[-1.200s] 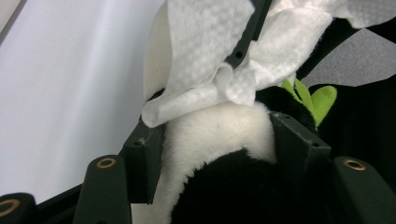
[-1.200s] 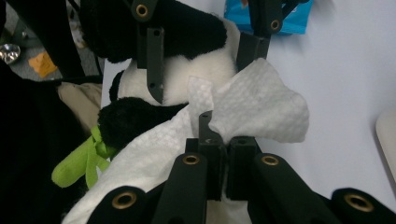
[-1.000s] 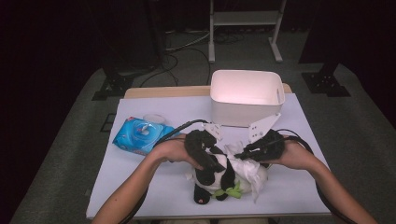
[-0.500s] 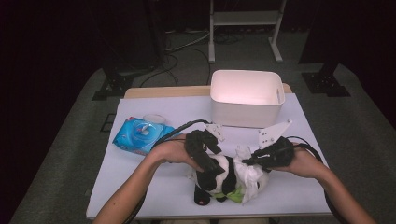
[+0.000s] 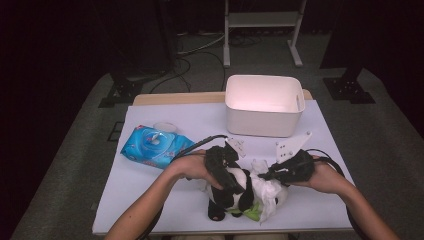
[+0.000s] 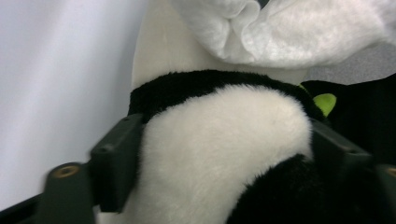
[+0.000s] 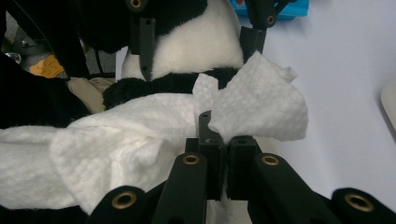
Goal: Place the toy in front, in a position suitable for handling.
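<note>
Work in hand: wiping a stuffed panda (image 5: 235, 192) with a white wipe (image 5: 267, 192) near the front edge of the counter (image 5: 165, 200).
Panda: lies on the counter between the two hands, black and white, with a green bit at its lower side; in the left tool's view its white body bulges between the jaws (image 6: 219, 158).
Left tool (image 5: 222, 172): set over the panda from the left. Its jaws have just been opening; compared with a second ago they stand wider, one on each side of the plush body and touching the fur. I read this as a loose hold that steadies the toy, not a hard squeeze.
Right tool (image 5: 280, 172): clenched on the wipe; in its own view the two jaws meet with a fold of the wipe (image 7: 252, 109) pinched between them.
Wipe: draped over the panda's right side, touching it, the free end bunched on the counter.
What changed: the right hand has drawn slightly to the right since a second ago, and the wipe has spread further across the toy.
Meaning: the toy looks braced anew so the wipe can be dragged over it; wiping seems under way, not finished.
Other things: a blue wipes pack (image 5: 152, 145) to the left and a white bin (image 5: 264, 105) behind, both well apart from the panda.
</note>
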### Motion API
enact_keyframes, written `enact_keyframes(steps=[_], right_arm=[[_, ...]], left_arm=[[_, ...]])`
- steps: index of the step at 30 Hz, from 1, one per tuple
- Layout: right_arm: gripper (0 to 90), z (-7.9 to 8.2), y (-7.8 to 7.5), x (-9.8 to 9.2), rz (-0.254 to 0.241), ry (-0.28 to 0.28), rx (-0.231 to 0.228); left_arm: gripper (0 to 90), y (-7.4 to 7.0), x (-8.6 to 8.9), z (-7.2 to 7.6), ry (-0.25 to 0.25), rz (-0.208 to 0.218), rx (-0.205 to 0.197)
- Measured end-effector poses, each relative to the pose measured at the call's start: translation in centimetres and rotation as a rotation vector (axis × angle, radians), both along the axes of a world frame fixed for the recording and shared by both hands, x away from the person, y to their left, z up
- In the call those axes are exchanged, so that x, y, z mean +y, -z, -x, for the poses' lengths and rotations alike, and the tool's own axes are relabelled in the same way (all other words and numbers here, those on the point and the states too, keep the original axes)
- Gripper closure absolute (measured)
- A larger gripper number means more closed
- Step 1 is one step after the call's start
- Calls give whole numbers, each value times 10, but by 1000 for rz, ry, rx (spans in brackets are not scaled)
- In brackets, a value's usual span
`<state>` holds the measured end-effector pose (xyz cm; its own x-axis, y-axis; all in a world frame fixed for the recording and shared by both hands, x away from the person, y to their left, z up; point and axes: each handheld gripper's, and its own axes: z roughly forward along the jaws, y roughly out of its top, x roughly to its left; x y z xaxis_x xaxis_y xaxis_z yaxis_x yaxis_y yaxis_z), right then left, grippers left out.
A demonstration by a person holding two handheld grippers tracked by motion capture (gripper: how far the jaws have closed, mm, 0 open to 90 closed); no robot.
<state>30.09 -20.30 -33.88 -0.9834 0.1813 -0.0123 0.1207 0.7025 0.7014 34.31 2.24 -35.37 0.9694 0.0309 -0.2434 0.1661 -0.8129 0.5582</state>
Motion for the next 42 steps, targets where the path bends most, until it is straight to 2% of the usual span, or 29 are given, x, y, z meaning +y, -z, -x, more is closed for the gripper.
enact_keyframes(steps=[4, 11, 14, 17, 19, 22, 24, 27, 33, 36, 39, 42], right_arm=[[864, -4, -3, -7, -27, 14, -7], [864, -18, -23, -16, -38, 55, -52], [863, -27, -28, -15, -23, 72, -67], [863, -37, -23, -14, -9, 76, -45], [863, -40, -13, -12, -5, 77, -8], [864, -39, -1, -10, -22, 70, 37], [865, -35, 0, -9, -29, 65, 39], [864, -26, -2, -6, 3, 68, 21], [864, -17, -1, -8, 25, 57, 8], [864, -13, -1, -9, 26, 54, 7], [864, -11, -4, -9, 28, 45, -3], [865, -9, -9, -7, 55, 36, -22]], left_arm=[[331, -11, -1, -2, 13, 3, -45], [337, -35, -10, -19, 26, -14, -152], [331, -36, -11, -28, 11, -27, -179], [321, -25, -8, -32, 5, -21, -159], [303, -16, -4, -30, -3, -14, -139], [270, -14, 3, -26, -30, 25, -121], [251, -18, 6, -22, -43, 27, -119], [226, -23, 9, -16, -44, 26, -135], [216, -36, 22, -9, -59, 57, -136], [211, -35, 28, -8, -66, 61, -121], [207, -35, 34, -7, -73, 83, -112], [207, -38, 40, -6, -84, 84, -122]])
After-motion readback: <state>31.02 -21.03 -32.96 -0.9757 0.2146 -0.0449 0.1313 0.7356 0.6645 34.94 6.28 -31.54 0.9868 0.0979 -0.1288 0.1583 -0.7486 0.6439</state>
